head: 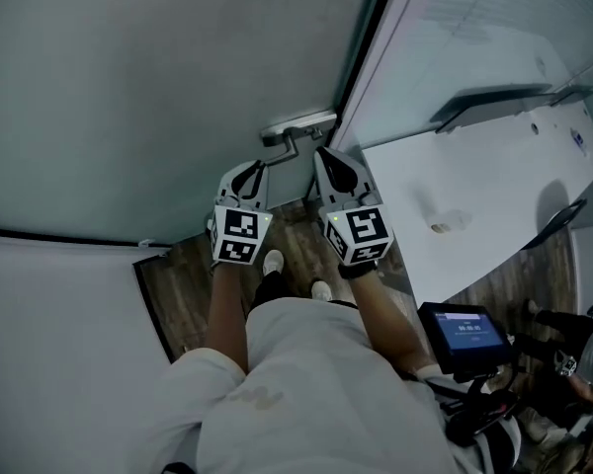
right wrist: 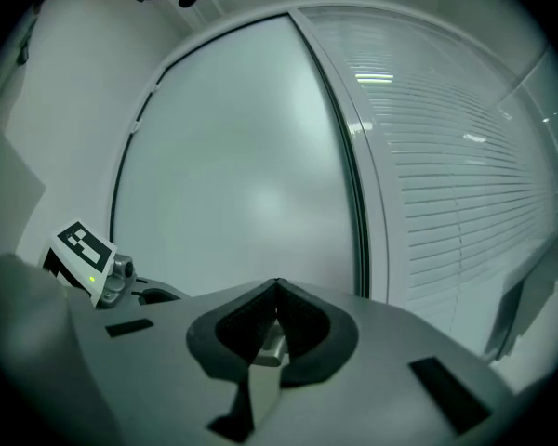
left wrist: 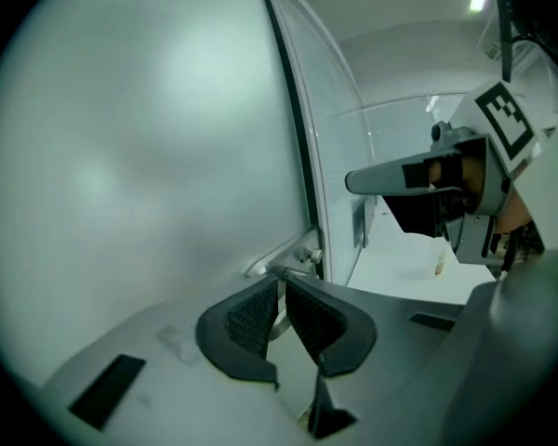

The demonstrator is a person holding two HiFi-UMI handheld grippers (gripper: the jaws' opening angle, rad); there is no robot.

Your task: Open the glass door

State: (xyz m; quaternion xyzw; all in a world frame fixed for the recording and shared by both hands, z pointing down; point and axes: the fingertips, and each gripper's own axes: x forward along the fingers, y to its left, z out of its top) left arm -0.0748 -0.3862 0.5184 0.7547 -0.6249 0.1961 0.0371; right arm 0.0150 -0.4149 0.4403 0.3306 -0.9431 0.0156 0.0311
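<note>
The frosted glass door [head: 168,97] fills the upper left of the head view, and its dark edge [head: 361,47] meets the white frame. A silver lever handle [head: 296,126] sits at that edge, and its short stem [head: 285,149] points down at me. My left gripper [head: 261,169] is shut, with its tips right at the stem's end [left wrist: 277,273]. I cannot tell whether they pinch it. My right gripper [head: 324,156] is shut too, just right of the handle and aimed up the door edge [right wrist: 358,212]. A silver piece [right wrist: 270,347] shows low between its pads.
A white counter [head: 474,186] runs along the right behind a glass partition. The wooden floor [head: 178,284] and the person's shoes [head: 273,262] lie below the grippers. A small screen on a device [head: 465,332] hangs at the person's right side. A white wall panel [head: 49,363] fills the lower left.
</note>
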